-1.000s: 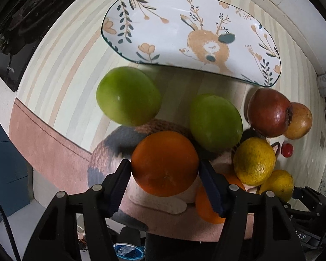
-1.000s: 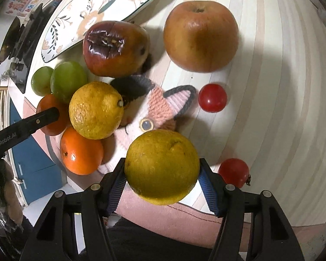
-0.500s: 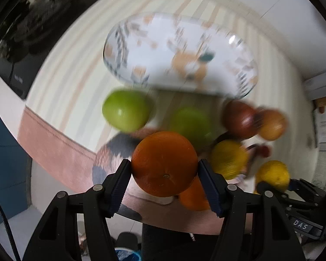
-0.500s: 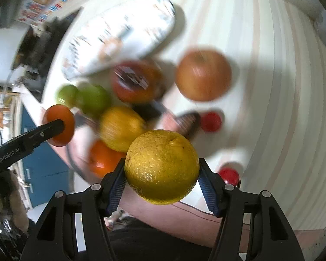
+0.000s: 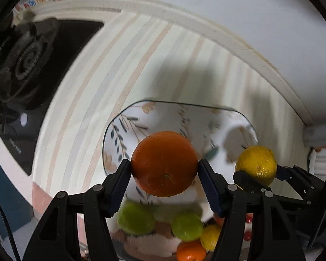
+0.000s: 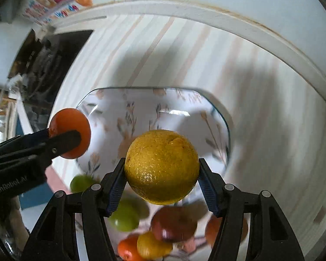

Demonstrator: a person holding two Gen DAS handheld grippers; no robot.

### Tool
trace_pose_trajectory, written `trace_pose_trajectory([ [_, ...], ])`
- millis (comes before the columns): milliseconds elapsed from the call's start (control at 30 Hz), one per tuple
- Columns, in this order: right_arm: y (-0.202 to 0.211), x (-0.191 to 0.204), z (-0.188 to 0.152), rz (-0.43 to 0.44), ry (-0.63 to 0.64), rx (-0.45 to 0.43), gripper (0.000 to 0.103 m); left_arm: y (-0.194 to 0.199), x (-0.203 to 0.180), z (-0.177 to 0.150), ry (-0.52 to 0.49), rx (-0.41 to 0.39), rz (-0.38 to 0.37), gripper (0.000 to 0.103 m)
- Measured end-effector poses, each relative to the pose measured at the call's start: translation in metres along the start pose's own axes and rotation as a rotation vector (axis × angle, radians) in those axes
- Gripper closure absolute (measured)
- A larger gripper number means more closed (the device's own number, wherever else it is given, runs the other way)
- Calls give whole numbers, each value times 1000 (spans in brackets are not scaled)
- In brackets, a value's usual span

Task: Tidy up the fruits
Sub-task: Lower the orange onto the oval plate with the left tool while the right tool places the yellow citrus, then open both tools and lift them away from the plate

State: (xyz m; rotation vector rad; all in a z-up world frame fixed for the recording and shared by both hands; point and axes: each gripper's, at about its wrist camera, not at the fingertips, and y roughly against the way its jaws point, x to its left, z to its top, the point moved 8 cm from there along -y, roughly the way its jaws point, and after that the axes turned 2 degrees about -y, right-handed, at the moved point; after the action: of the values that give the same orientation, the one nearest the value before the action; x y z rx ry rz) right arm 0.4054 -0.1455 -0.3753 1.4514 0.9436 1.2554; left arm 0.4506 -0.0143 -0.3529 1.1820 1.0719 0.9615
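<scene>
My left gripper [image 5: 164,179] is shut on an orange [image 5: 164,163] and holds it in the air over the floral plate [image 5: 128,126]. My right gripper [image 6: 162,179] is shut on a yellow citrus fruit [image 6: 162,166], also above the plate [image 6: 110,108]. Each gripper shows in the other's view: the orange [image 6: 70,133] at the left, the yellow fruit [image 5: 257,164] at the right. Behind both, on the knitted mat, blurred fruits remain: green ones [image 5: 135,218], a small orange [image 5: 191,251], a yellow one [image 6: 153,246] and a dark red one [image 6: 173,224].
The plate sits on a pale striped cloth [image 5: 87,82]. A black gas hob [image 5: 26,65] lies to the left. A white wall ledge [image 5: 239,43] bounds the far side. Small red tomatoes [image 5: 247,235] lie near the fruit pile.
Both grippers have lifted their fruits off the pile and carried them forward over the plate. The pile has dropped to the bottom of both views, and the plate now sits beneath the held fruits.
</scene>
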Motion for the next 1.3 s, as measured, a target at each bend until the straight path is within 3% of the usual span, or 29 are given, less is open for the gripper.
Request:
trace_pose_trajectory([
  [267, -42, 5, 36, -48, 14, 86, 38, -33, 12, 22, 76, 105, -53, 42],
  [667, -61, 12, 44, -49, 21, 157, 34, -49, 11, 22, 80, 186, -39, 41],
  [733, -60, 17, 52, -51, 19, 152, 15, -48, 11, 23, 83, 180, -45, 41],
  [833, -50, 16, 52, -44, 14, 142, 14, -45, 14, 29, 92, 155, -28, 38],
  [900, -40, 11, 51, -57, 11, 131, 11, -39, 15, 28, 96, 135, -39, 12],
  [1067, -15, 1, 39, -127, 15, 77, 9, -16, 18, 16, 78, 74, 0, 12],
  [1300, 18, -2, -1, -134, 43, 25, 9, 24, 25, -15, 79, -21, 61, 12],
])
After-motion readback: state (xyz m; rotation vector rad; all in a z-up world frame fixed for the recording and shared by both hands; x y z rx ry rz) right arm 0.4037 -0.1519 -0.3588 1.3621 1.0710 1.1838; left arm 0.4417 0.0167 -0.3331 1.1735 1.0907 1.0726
